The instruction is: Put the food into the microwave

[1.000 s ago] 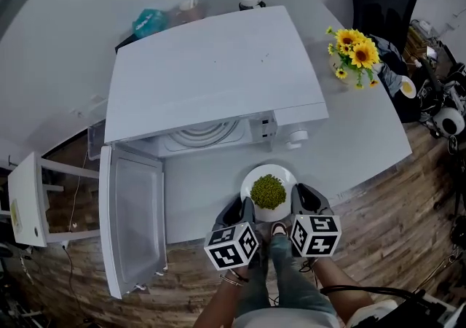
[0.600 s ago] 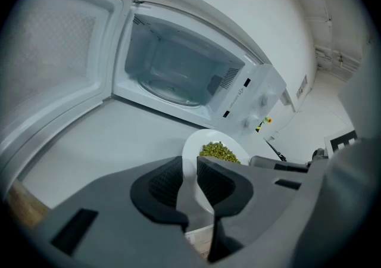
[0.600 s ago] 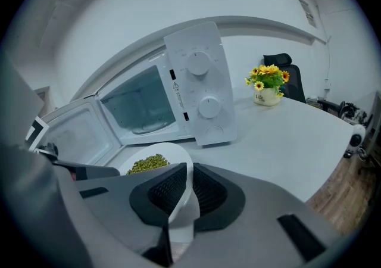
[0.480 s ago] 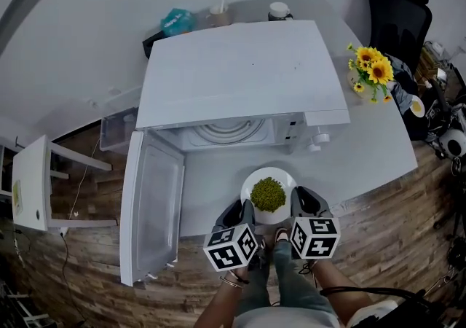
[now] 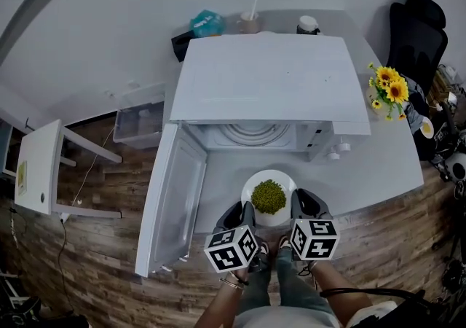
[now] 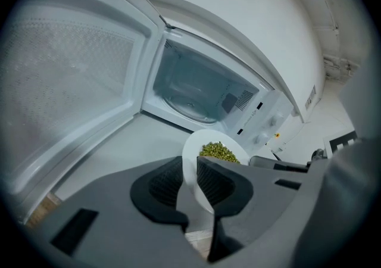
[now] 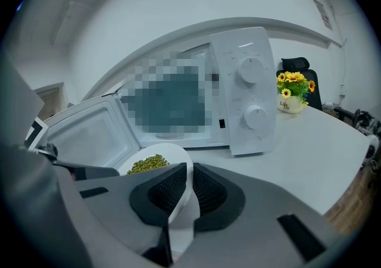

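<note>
Clamping plate point(image 5: 251, 184) rim with left tool point(image 5: 245, 211) and right tool point(image 5: 298, 202); uneven lifting is risking tilting it, spilling green food point(image 5: 269, 197).

One microwave point(image 5: 269, 79), one plate point(image 5: 251, 182) of green food point(image 5: 269, 197), two hand-held grippers point(image 5: 246, 211) point(image 5: 300, 201), one sunflower bunch point(image 5: 391, 90), one chair point(image 5: 422, 35).

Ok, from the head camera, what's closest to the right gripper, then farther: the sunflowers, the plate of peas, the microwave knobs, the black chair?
From the right gripper:
1. plate of peas, gripped in its jaws.
2. microwave knobs, ahead and slightly right.
3. sunflowers, farther right on the table.
4. black chair, past the table, far right.
</note>
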Tool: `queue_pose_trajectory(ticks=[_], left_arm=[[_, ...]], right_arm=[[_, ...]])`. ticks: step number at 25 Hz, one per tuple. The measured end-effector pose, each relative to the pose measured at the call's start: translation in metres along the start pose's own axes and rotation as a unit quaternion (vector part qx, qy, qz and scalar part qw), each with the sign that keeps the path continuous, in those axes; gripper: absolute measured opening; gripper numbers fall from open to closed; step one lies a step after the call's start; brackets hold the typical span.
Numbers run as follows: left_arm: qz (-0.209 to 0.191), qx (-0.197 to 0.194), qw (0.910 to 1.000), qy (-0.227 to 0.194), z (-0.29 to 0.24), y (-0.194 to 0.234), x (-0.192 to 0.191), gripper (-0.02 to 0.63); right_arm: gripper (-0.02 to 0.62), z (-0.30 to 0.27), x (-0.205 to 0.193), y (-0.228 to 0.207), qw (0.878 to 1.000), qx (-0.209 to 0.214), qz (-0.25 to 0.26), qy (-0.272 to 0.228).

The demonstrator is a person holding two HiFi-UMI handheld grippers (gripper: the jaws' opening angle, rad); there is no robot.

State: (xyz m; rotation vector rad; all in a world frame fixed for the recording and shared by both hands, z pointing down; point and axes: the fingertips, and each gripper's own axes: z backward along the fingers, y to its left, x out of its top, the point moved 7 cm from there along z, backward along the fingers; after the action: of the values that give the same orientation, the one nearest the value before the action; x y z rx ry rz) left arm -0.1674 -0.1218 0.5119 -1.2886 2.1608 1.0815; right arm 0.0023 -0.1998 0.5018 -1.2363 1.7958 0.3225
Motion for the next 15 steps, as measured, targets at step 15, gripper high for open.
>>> queue_pose_trajectory(ticks=[15], left_arm=[[-0.003, -0.002, 1.0, -0.008, 0.009, 0.017, 0.017, 0.077]], right_arm=[[0.044, -0.007, 0.011, 0.025, 1.0, 0.004, 0.009, -0.005]])
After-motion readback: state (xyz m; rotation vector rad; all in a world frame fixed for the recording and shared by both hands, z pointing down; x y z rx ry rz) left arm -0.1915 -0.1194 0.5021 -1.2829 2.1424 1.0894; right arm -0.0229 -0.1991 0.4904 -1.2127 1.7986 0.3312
